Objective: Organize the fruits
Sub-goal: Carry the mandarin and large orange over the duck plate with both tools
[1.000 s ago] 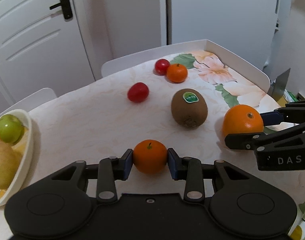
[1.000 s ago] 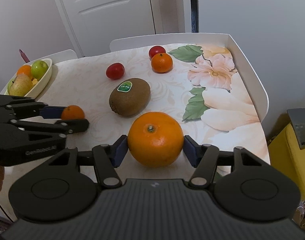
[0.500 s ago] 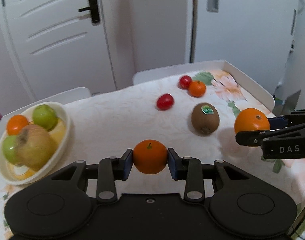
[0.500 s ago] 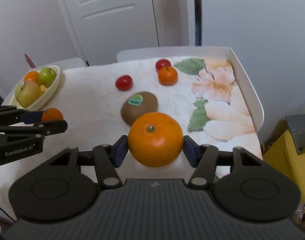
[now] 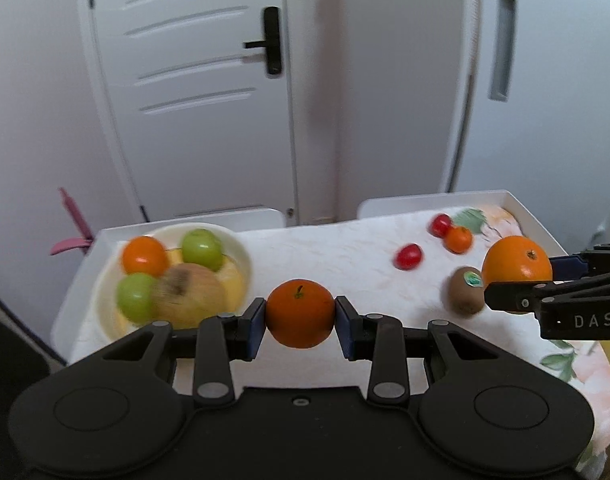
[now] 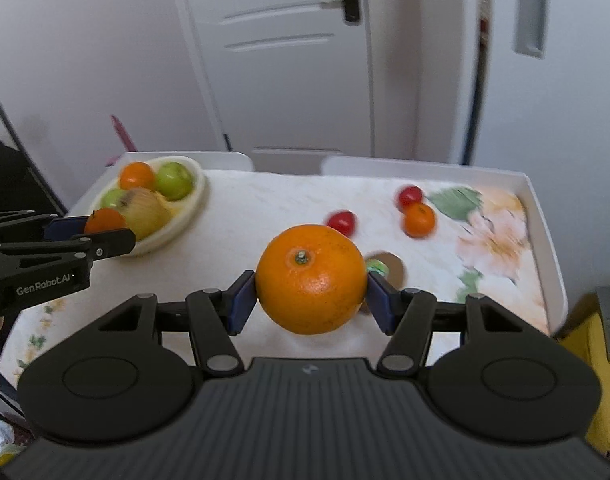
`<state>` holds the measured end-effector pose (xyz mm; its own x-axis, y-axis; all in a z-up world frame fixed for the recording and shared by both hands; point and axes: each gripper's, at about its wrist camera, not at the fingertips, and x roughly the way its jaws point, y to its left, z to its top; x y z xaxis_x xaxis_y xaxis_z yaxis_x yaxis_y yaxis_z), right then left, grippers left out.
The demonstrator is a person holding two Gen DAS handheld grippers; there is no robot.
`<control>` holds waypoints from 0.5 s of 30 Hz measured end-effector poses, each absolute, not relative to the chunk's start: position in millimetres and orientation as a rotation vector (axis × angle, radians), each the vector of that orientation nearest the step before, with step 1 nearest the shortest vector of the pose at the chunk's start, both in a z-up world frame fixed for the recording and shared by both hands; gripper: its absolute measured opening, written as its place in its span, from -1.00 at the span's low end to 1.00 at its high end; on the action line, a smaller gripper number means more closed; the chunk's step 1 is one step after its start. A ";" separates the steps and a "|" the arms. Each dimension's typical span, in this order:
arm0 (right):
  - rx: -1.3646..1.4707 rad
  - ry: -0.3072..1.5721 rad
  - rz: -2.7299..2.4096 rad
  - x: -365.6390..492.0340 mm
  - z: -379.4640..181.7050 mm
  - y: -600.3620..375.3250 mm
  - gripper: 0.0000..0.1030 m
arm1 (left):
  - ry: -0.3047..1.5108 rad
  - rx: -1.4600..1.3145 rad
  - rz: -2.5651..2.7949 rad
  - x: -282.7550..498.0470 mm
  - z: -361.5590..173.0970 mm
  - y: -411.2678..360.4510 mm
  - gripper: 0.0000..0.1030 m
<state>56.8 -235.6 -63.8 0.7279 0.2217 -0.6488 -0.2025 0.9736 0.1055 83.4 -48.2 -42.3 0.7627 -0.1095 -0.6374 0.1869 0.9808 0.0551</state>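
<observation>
My left gripper (image 5: 300,316) is shut on a small tangerine (image 5: 300,314) and holds it in the air right of the cream fruit bowl (image 5: 241,256). The bowl holds an orange fruit, two green apples and a yellowish apple. My right gripper (image 6: 311,280) is shut on a large orange (image 6: 311,278), lifted above the table. A kiwi (image 5: 464,291), two red tomatoes (image 5: 407,256) and another tangerine (image 5: 458,239) lie on the table. In the right wrist view the kiwi (image 6: 389,267) is mostly hidden behind the orange, and the left gripper (image 6: 105,226) is at the bowl's near rim.
The table (image 5: 337,252) has a raised white rim (image 6: 545,232) and a floral cloth. A white door (image 5: 193,80) and wall stand behind it. A pink object (image 5: 71,236) sticks up left of the table. A yellow item (image 6: 601,360) sits off the right edge.
Both grippers have risen and drawn back with their fruit, so the table looks farther away. The left gripper has swung left, nearer the bowl.
</observation>
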 end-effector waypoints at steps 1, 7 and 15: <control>0.025 0.715 0.246 58.6 -60.8 -230.5 0.43 | 0.683 0.116 -0.148 83.4 -39.0 -41.9 -0.22; 0.006 0.702 0.323 75.3 -44.6 -193.9 0.43 | 0.677 0.104 -0.076 91.0 -26.6 -9.3 -0.22; -0.020 0.700 0.394 106.5 -38.1 -146.7 0.43 | 0.689 0.093 -0.004 112.7 -23.3 37.9 -0.22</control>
<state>106.5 -146.7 -38.1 0.6945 0.3468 -0.6304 -0.3599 0.9261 0.1130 112.7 37.9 -23.3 0.7718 0.0268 -0.6352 0.0349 0.9958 0.0845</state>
